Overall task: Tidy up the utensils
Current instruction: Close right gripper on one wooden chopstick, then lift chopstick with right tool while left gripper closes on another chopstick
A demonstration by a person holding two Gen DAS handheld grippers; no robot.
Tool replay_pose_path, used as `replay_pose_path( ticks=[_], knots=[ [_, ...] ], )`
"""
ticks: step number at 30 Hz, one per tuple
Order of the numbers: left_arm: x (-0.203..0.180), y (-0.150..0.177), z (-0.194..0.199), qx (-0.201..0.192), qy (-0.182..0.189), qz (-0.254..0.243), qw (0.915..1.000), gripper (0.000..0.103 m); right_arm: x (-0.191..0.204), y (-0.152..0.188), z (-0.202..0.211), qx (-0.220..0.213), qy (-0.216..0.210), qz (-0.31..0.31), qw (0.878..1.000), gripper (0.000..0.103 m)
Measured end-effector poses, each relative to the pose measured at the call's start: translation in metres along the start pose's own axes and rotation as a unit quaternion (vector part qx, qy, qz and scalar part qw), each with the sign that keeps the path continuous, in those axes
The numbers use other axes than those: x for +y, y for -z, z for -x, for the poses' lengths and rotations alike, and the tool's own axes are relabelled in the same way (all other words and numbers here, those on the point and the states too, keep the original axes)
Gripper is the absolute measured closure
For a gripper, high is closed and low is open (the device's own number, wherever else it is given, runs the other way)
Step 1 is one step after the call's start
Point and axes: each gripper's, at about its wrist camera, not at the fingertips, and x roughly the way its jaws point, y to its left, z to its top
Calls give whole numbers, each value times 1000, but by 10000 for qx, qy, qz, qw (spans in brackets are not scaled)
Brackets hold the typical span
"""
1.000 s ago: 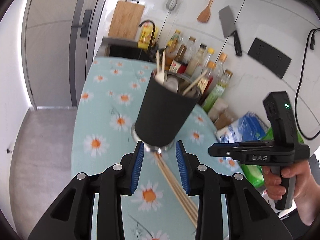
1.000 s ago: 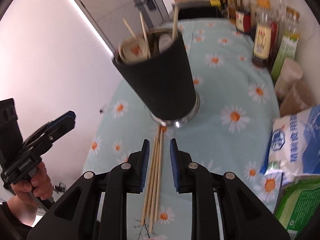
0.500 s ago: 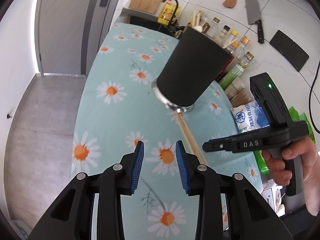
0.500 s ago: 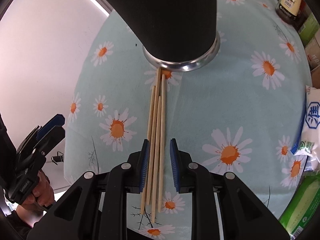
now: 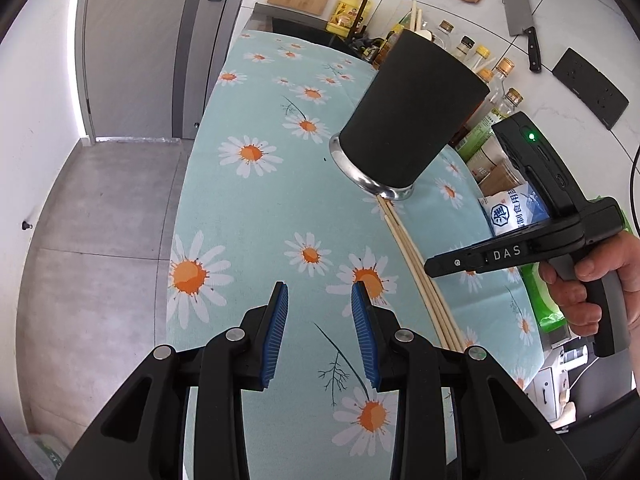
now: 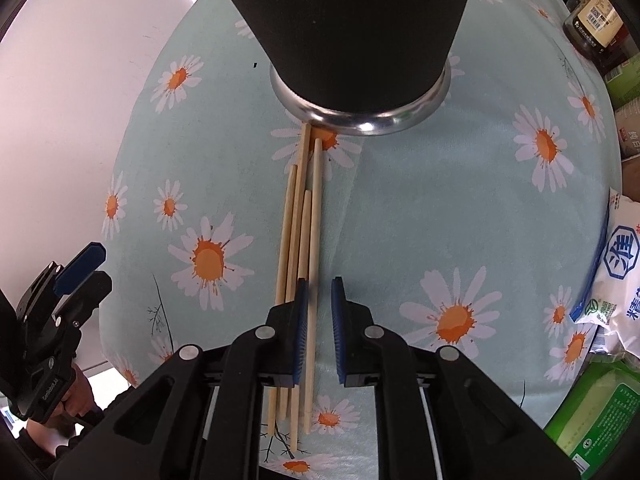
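Several wooden chopsticks lie side by side on the daisy tablecloth, tips against the steel base of a black utensil holder. The holder stands upright with chopsticks and a spoon sticking out of its top. My right gripper is open, low over the chopsticks, with the rightmost stick between its jaws and the others under the left finger. It also shows in the left wrist view. My left gripper is open and empty over the cloth, left of the chopsticks.
Sauce bottles line the wall behind the holder. A salt bag and a green packet lie at the table's right. A sink with a tap is at the far end. The table's left edge drops to the floor.
My right gripper has come down and forward onto the chopsticks, its jaws now around one stick. My left gripper has pulled back and left, away from the holder.
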Motion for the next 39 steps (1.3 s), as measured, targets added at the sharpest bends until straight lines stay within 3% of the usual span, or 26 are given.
replay_pose_path(
  ticks=[8,16,20,29,39],
  knots=[
    [-1,-3,-4,106,92,-121,9998,71,1,-9,-8,144,209,88,9996,90],
    [2,-6,-11,254,265,-164,9992,71,20,-7,-11,14,742,107,9972,90],
    [1,-7,-16,396,329,-189,9985,71,27,-7,-14,-27,947,78,9955,97],
    [-14,-15,-25,619,411,-172,9971,71,3,1,-6,-227,257,-324,9989,98],
    [-50,-25,-48,1071,199,-47,9940,71,-24,21,29,-882,-641,-355,9934,98]
  ],
)
